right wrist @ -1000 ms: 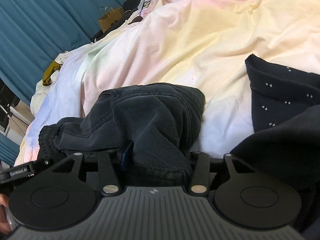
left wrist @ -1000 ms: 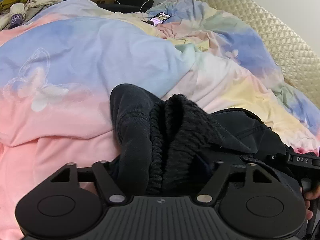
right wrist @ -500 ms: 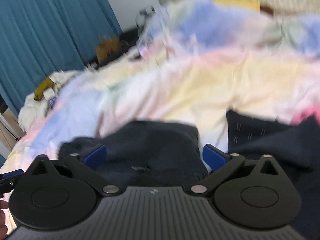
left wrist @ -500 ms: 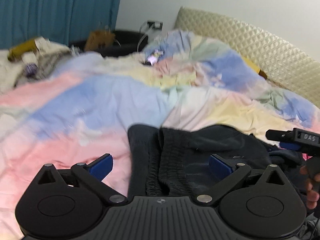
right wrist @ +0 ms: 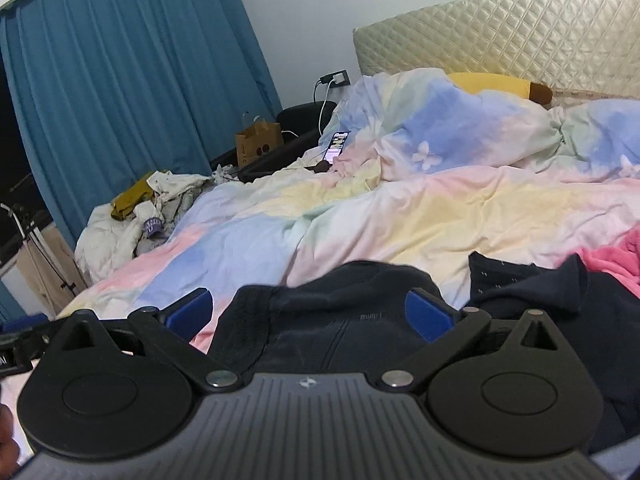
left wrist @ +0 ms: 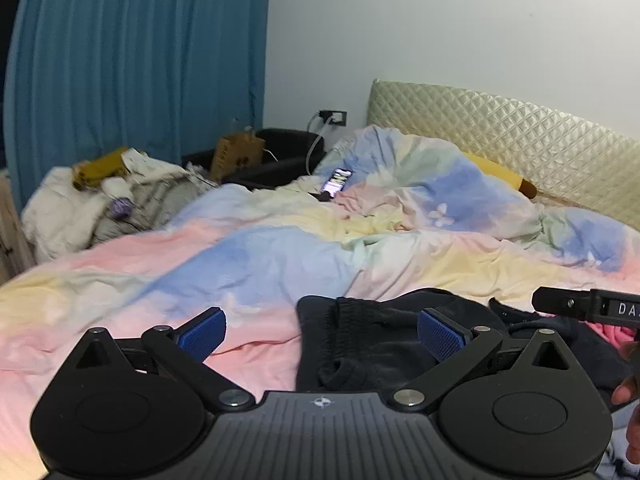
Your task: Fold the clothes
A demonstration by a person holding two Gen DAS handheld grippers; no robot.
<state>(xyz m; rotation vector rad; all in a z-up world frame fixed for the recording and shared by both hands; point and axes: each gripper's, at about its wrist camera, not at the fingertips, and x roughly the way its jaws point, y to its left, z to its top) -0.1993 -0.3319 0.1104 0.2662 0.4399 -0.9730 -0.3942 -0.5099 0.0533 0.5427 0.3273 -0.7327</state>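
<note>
Duvet [left wrist: 280, 264] covers the bed; your dark corduroy trousers [left wrist: 360, 340] lie bunched on it near the edge, beside more dark clothes [right wrist: 560, 300] and a pink garment [right wrist: 616, 256]. A second ago both tongs pinched the trousers; now your left gripper [left wrist: 320, 330] and right gripper [right wrist: 308, 312] are spread, empty, lifted clear. That fold looks set down.

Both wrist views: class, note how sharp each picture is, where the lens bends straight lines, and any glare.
Left wrist view: fairly sharp, the quilted cream headboard bows, the blue curtain leans, dark corners; right wrist view: similar curve, the dark folded garment by the fingers is soft; the lit phone screen is the only bright spot, light otherwise flat.
</note>
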